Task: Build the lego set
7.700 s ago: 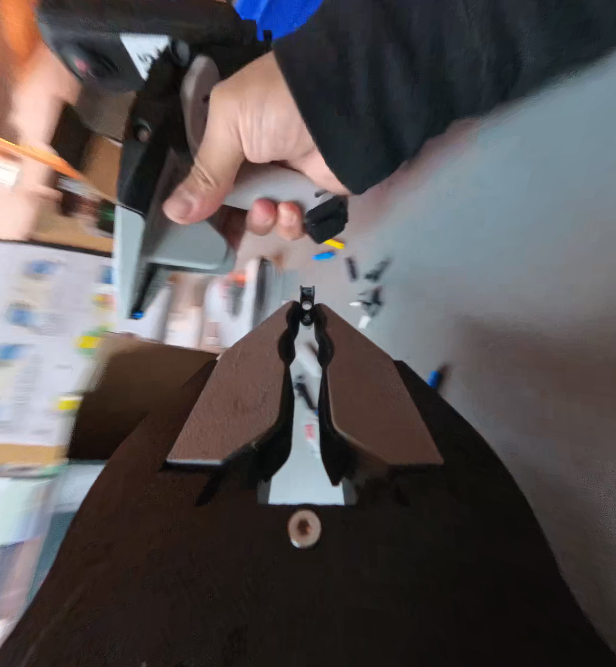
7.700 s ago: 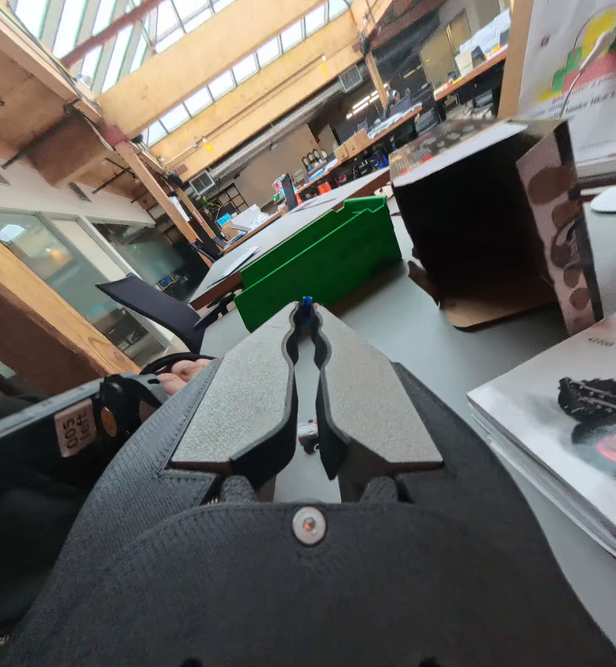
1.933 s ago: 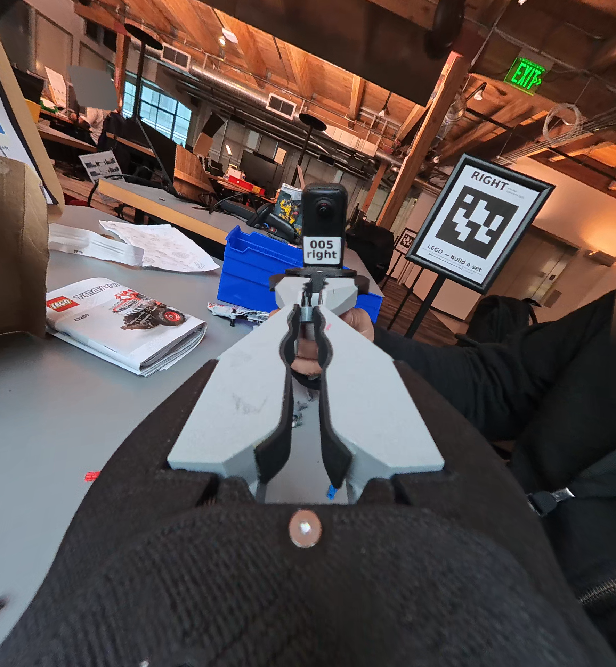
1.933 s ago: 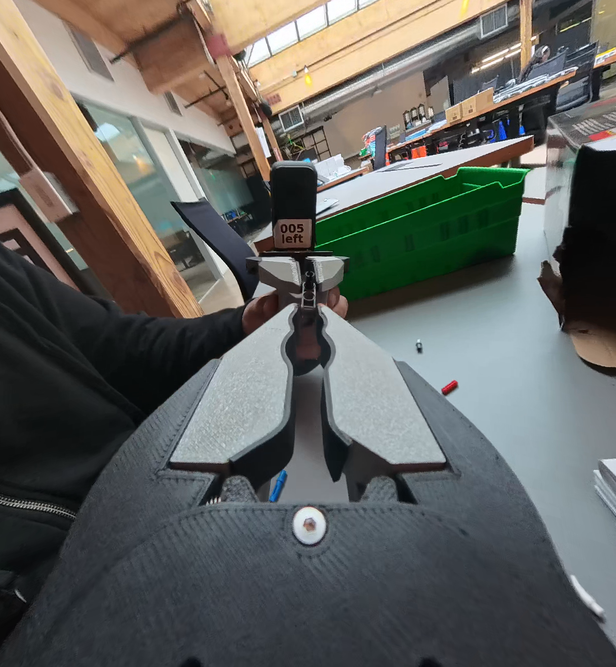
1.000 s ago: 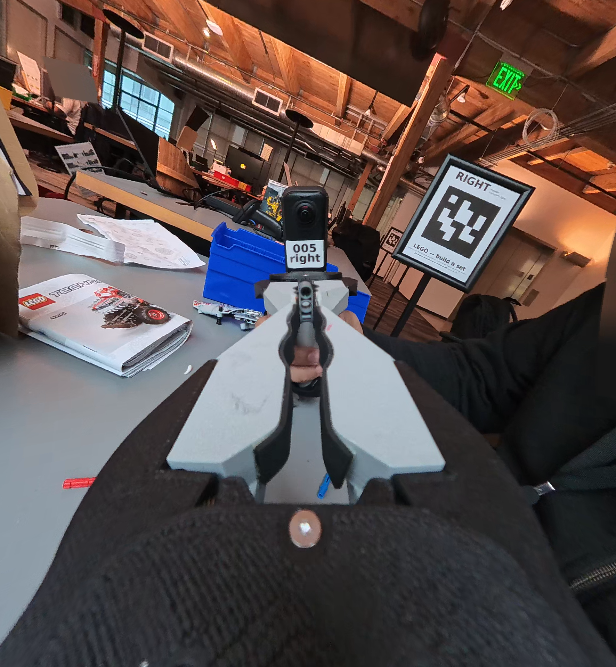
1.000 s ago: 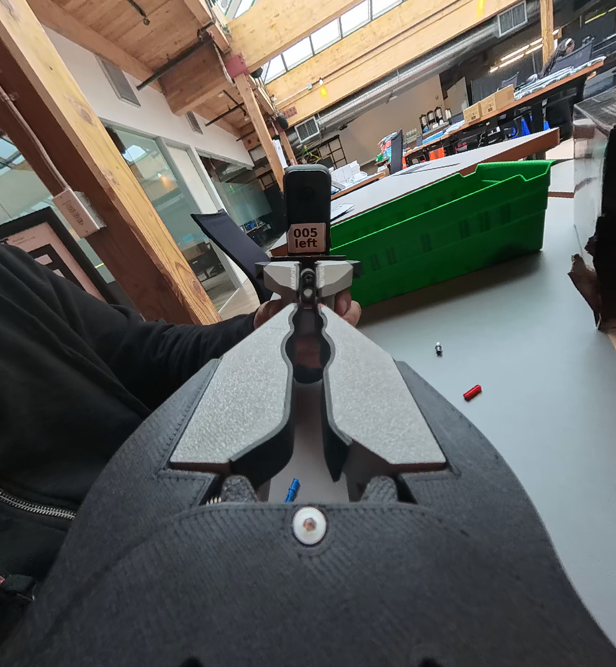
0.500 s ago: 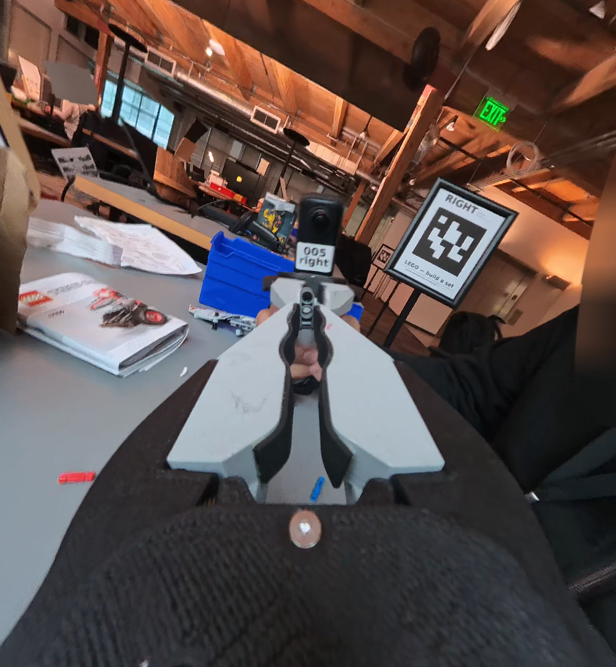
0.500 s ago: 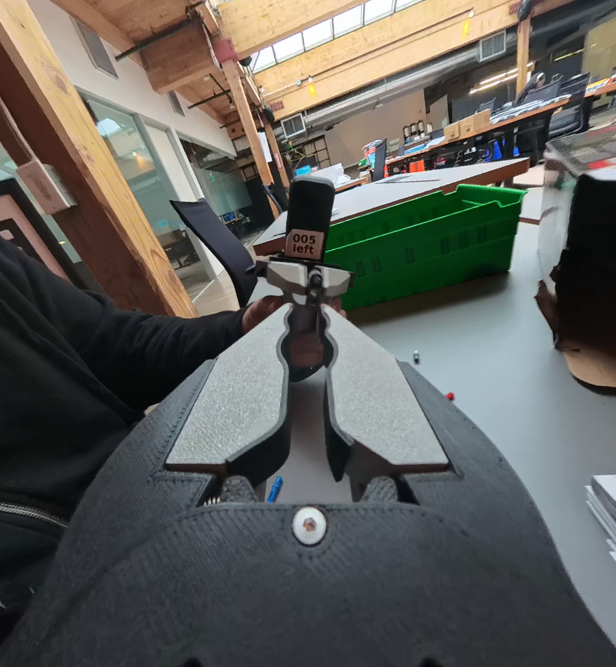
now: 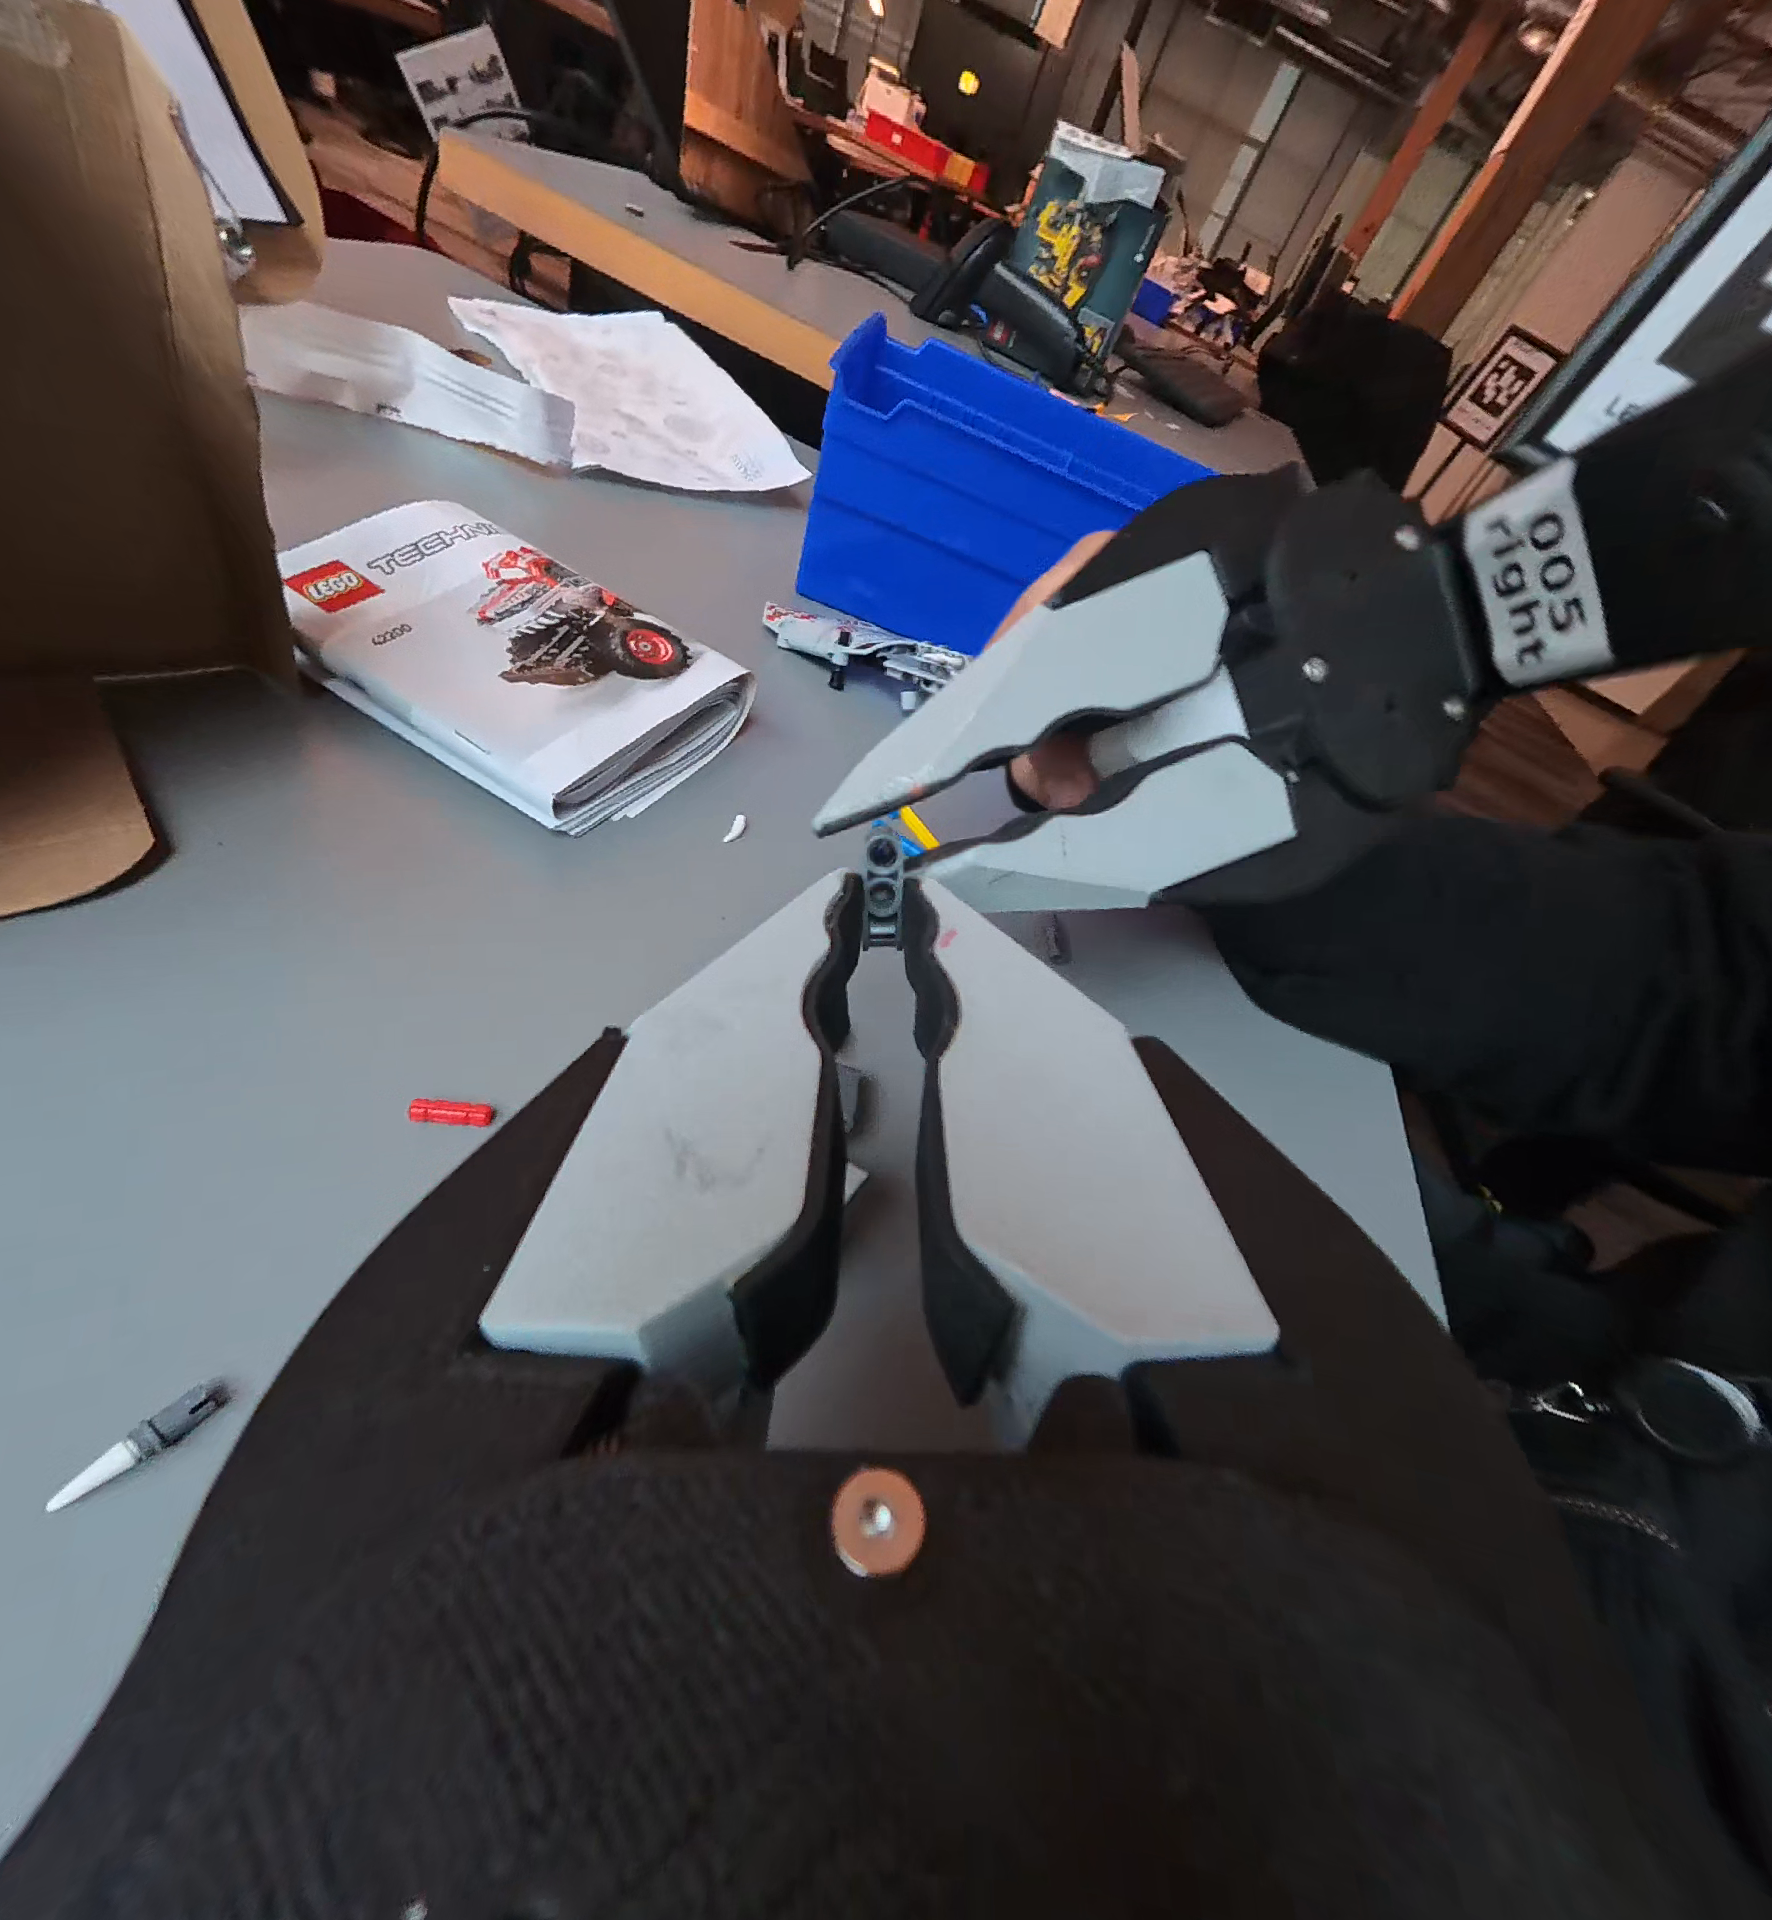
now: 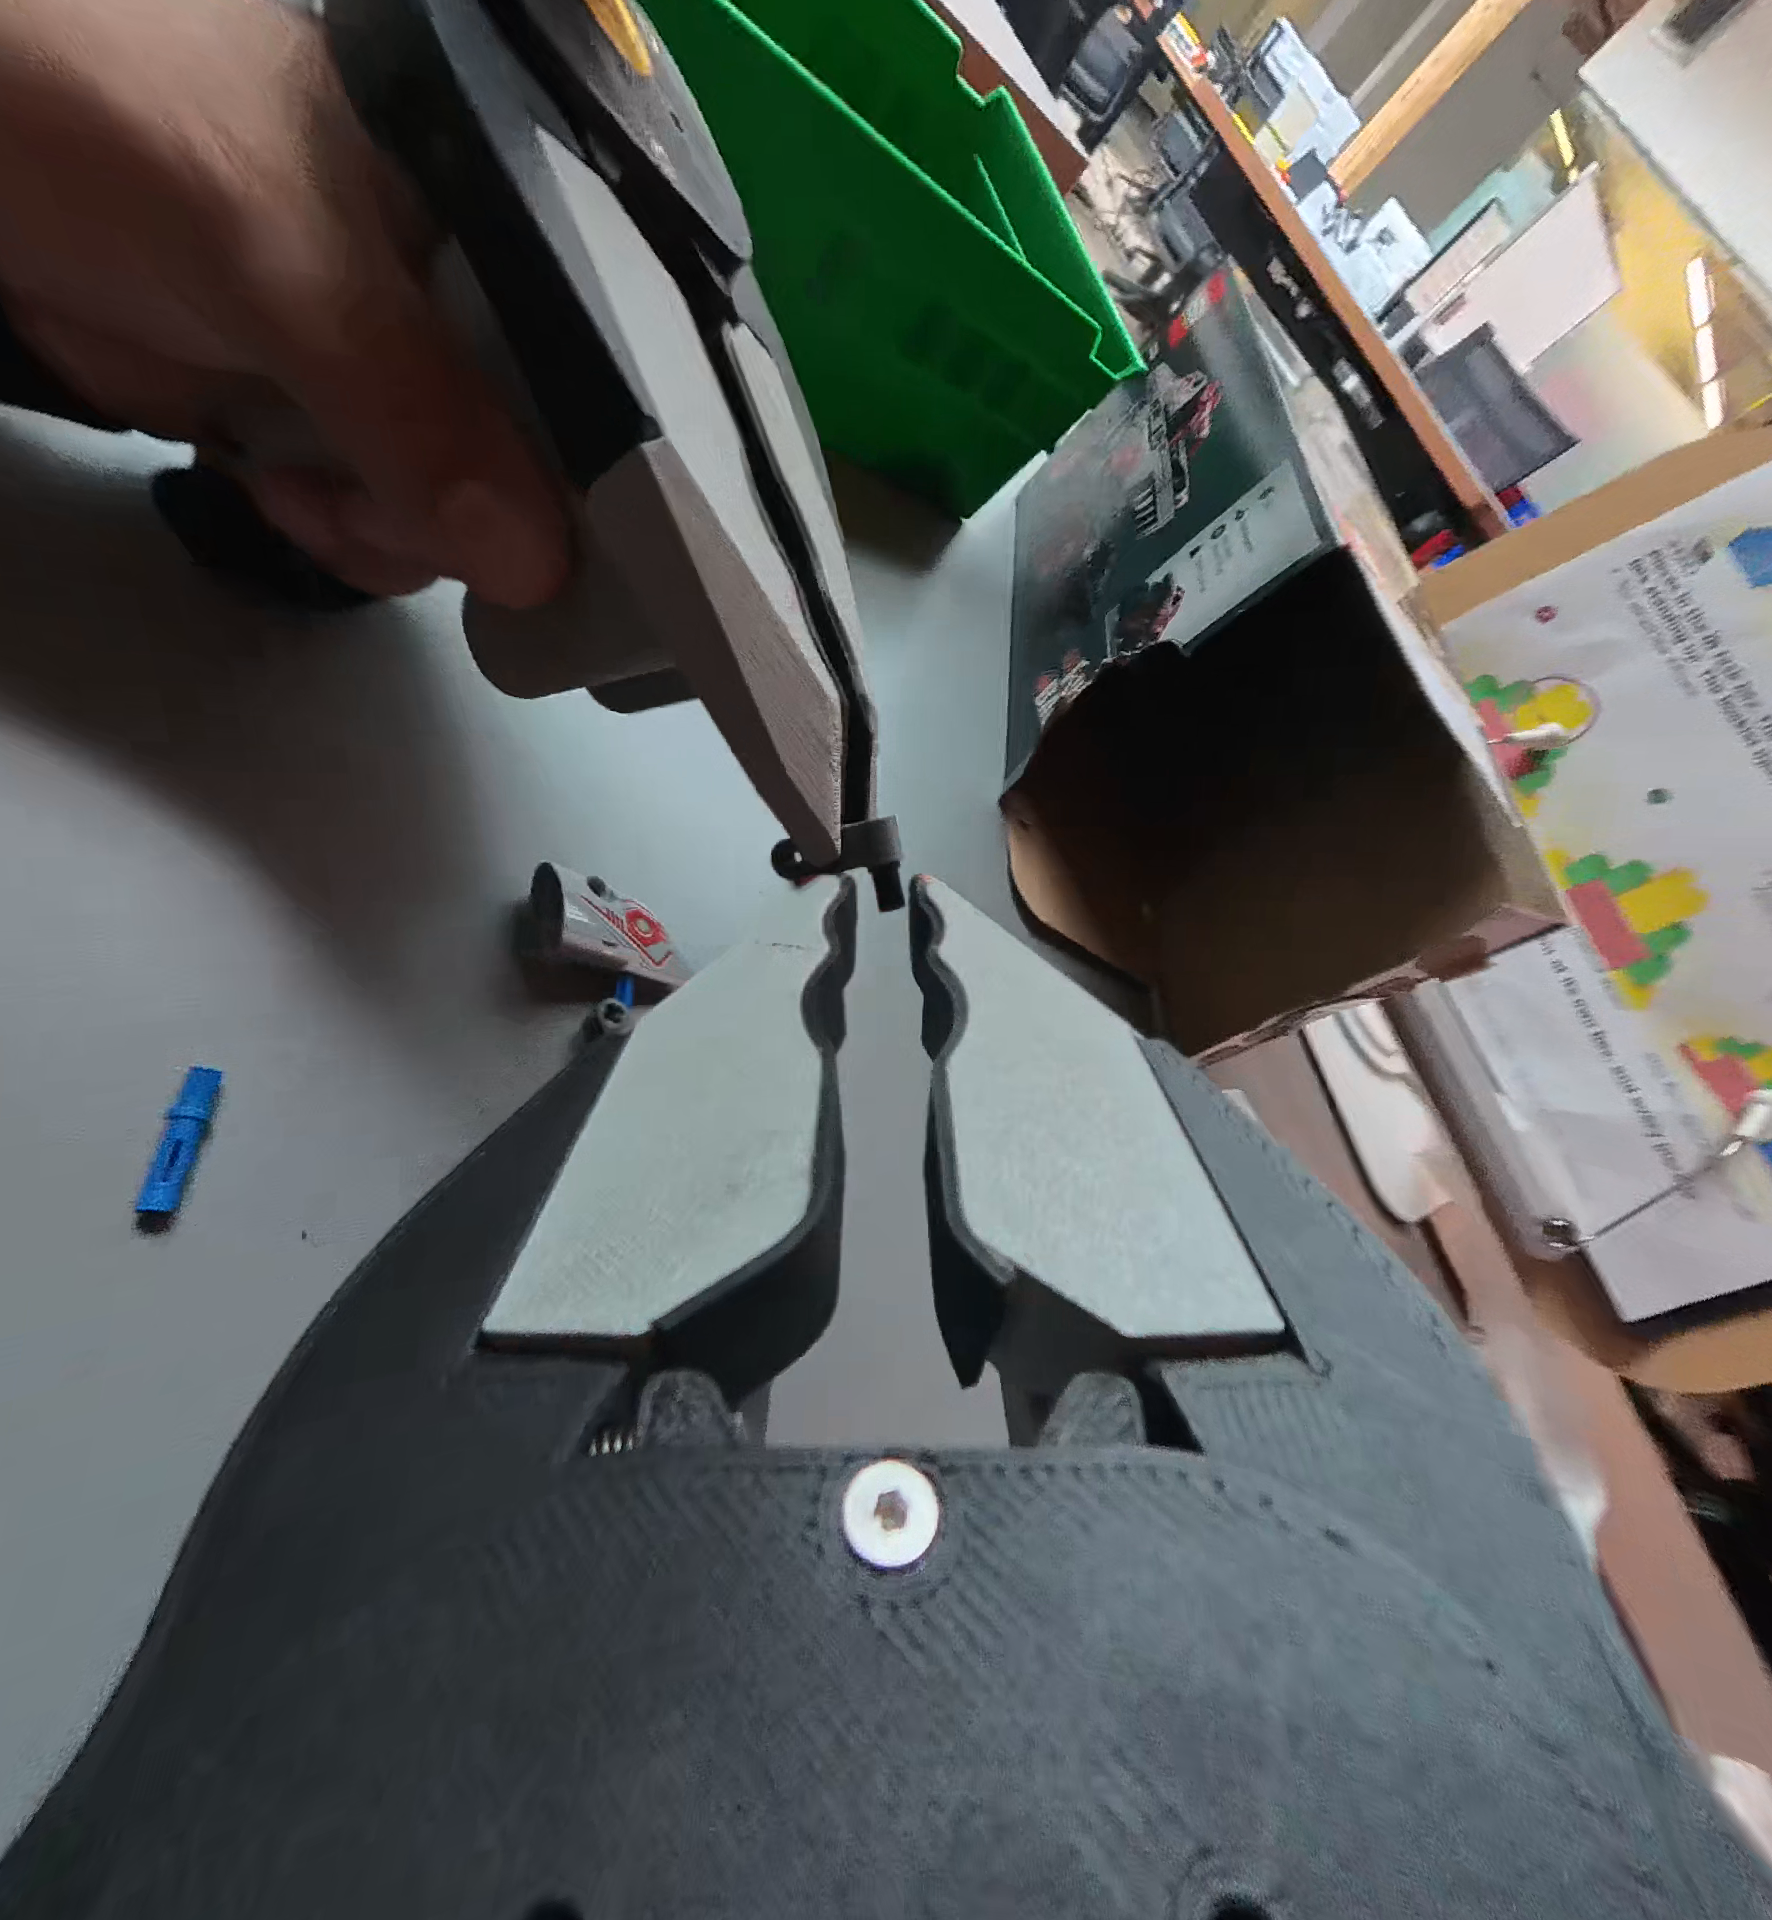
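Note:
My left gripper (image 9: 882, 912) is shut on a small dark grey lego connector (image 9: 882, 883) with round holes, held above the grey table (image 9: 238, 1039). My right gripper (image 9: 877, 844) comes in from the right, its jaws a little apart on either side of the connector's top. In the right wrist view my right gripper (image 10: 882, 891) is open, and a short black pin stub (image 10: 888, 885) hangs between its tips from the connector (image 10: 866, 836). The left gripper (image 10: 840, 836) reaches in there from the upper left.
An instruction booklet (image 9: 518, 665), a blue bin (image 9: 965, 499), a small white build (image 9: 861, 649), a cardboard box (image 9: 82, 416), a red pin (image 9: 451, 1112) and a white tooth piece (image 9: 134, 1444). A green bin (image 10: 923, 291), lego box (image 10: 1225, 727), blue pin (image 10: 175, 1143) and printed piece (image 10: 601, 935). Only a small space, under 4 cm, lies between the two pairs of fingers.
Both grippers have tipped down toward the table. The right gripper now meets the left one from the side, not nose to nose. The right jaws have opened.

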`<state>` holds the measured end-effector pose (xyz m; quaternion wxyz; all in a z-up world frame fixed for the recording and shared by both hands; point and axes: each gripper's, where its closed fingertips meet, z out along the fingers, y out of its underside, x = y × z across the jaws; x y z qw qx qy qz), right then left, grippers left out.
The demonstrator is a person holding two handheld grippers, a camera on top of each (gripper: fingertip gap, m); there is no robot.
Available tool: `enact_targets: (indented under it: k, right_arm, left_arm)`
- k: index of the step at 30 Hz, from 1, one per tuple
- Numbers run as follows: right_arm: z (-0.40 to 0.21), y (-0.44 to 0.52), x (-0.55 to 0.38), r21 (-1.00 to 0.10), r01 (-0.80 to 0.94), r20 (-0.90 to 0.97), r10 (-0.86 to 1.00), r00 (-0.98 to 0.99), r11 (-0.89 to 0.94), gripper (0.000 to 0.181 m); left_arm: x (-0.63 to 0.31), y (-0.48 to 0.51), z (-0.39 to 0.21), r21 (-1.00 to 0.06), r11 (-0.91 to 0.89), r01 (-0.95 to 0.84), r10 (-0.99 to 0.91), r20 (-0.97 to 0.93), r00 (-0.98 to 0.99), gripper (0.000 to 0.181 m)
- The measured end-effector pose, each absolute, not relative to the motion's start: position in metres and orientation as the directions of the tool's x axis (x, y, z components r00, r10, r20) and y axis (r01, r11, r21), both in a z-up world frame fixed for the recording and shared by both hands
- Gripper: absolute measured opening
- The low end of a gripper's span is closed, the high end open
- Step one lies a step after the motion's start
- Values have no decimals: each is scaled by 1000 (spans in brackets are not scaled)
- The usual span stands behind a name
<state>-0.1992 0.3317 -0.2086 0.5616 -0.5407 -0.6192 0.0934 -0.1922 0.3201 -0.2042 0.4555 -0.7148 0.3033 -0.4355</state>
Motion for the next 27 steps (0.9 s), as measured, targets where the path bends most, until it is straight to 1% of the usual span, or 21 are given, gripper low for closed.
enact_targets:
  k: [1,5,7,14,19,21,24,27]
  right_arm:
    - [-208,331,-200,-710,571,614,760,213,413,7]
    - [-209,330,-200,-711,569,610,765,208,412,7]
    - [-207,330,-199,-705,564,623,755,205,430,3]
    - [-211,331,-200,-594,626,735,658,166,506,2]
    - [-207,328,-201,-569,631,763,625,165,528,1]
    - [-206,328,-201,-541,645,787,595,162,539,1]
    - [-193,327,-205,-526,647,818,537,206,552,1]
    - [-178,326,-209,-593,610,782,556,282,525,0]
  left_arm:
    - [-193,321,-204,-914,-404,-29,-826,351,441,6]
    - [-195,322,-206,-909,-416,-34,-822,359,443,5]
    - [-195,322,-208,-912,-406,-56,-822,338,458,5]
    - [-194,322,-210,-907,-418,-54,-820,351,452,5]
    - [-192,321,-204,-902,-432,1,-820,394,415,6]
    - [-192,320,-203,-900,-436,5,-819,399,412,6]
    - [-196,319,-192,-939,-344,-3,-836,305,457,6]
    - [-202,318,-172,-985,-170,-16,-825,133,549,5]
